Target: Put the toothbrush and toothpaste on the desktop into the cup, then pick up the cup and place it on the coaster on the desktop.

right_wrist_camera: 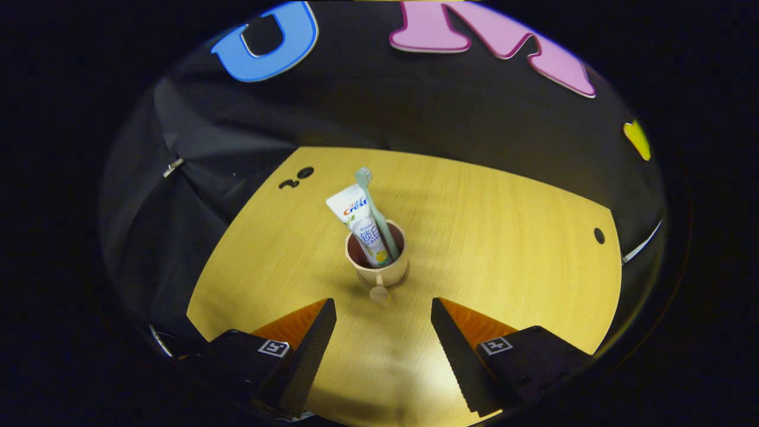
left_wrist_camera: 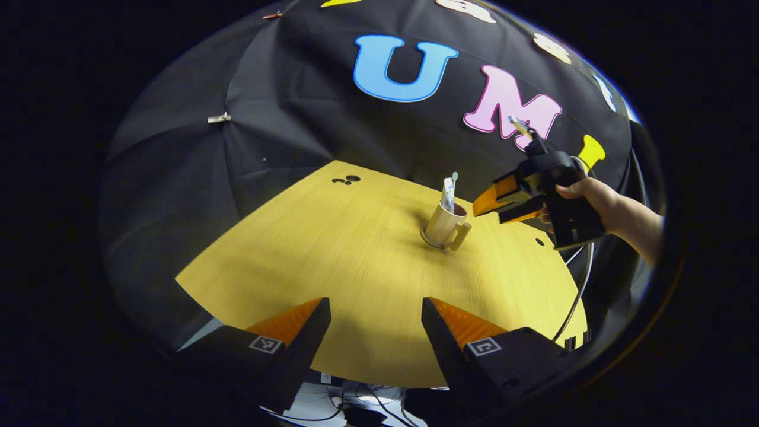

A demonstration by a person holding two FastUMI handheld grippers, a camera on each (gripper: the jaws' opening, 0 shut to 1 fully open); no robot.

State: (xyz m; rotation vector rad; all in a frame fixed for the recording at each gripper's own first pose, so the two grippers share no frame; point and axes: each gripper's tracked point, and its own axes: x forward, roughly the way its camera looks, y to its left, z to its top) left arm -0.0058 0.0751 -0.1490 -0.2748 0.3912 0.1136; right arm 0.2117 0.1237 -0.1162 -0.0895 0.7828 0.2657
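Your right gripper [right_wrist_camera: 383, 311] stands wide open with nothing between its fingers, and the cup [right_wrist_camera: 378, 267] sits on the desktop [right_wrist_camera: 504, 249] just ahead of the gap, centred between the two fingers, its handle turned toward you. From your left gripper view, your left gripper [left_wrist_camera: 376, 308] is also spread wide and empty, hanging near the front edge of the desktop, with the cup [left_wrist_camera: 443, 225] well apart from it, ahead and to the right. In that same view your right gripper [left_wrist_camera: 497, 209] hovers just beside the cup's rim on its right, held by your hand [left_wrist_camera: 584, 193], fingers apart and not touching the cup. The coaster [left_wrist_camera: 428, 239] is hard to make out: a thin pale ring shows around the cup's base in the left gripper view, so the cup appears to stand on it, but you cannot confirm this from the right gripper view. The cup stands upright and holds the toothpaste [right_wrist_camera: 360, 222], tube leaning back and left, and the toothbrush [right_wrist_camera: 375, 210], bristle end up, resting against the tube; their lower ends are hidden inside the cup.
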